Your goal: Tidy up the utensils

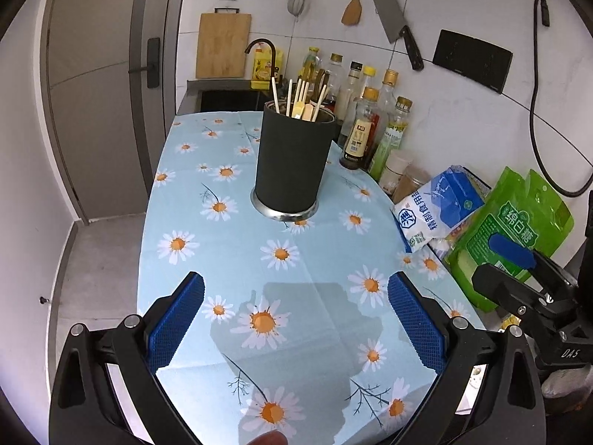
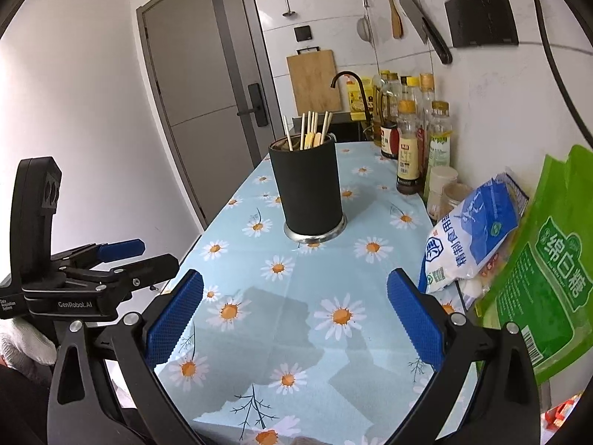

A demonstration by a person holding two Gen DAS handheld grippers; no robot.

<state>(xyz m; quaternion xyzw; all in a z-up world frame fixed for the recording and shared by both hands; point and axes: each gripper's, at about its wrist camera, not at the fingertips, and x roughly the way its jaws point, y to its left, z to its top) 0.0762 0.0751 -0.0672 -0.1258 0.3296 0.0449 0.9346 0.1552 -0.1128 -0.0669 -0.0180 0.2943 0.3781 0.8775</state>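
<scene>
A dark cylindrical utensil holder (image 1: 292, 163) (image 2: 311, 189) with a metal base stands upright on the daisy-print tablecloth (image 1: 222, 259) (image 2: 259, 296), well ahead of both grippers. Several pale chopsticks (image 1: 300, 98) (image 2: 309, 128) and flat wooden utensils stick out of its top. My left gripper (image 1: 296, 296) is open above the cloth with nothing between its blue pads (image 1: 178, 326). My right gripper (image 2: 296, 294) is also open and empty, hovering over the near part of the table. Each gripper shows at the edge of the other's view: the right one (image 1: 519, 270), the left one (image 2: 122, 259).
Sauce and oil bottles (image 1: 367, 129) (image 2: 407, 141) line the right wall. A blue-white salt bag (image 1: 437, 204) (image 2: 467, 237) and a green sugar bag (image 1: 511, 230) (image 2: 545, 278) lie at the right edge. A sink with faucet (image 1: 265, 52) and cutting board (image 1: 222, 44) sit behind; a cleaver (image 1: 396, 22) hangs above.
</scene>
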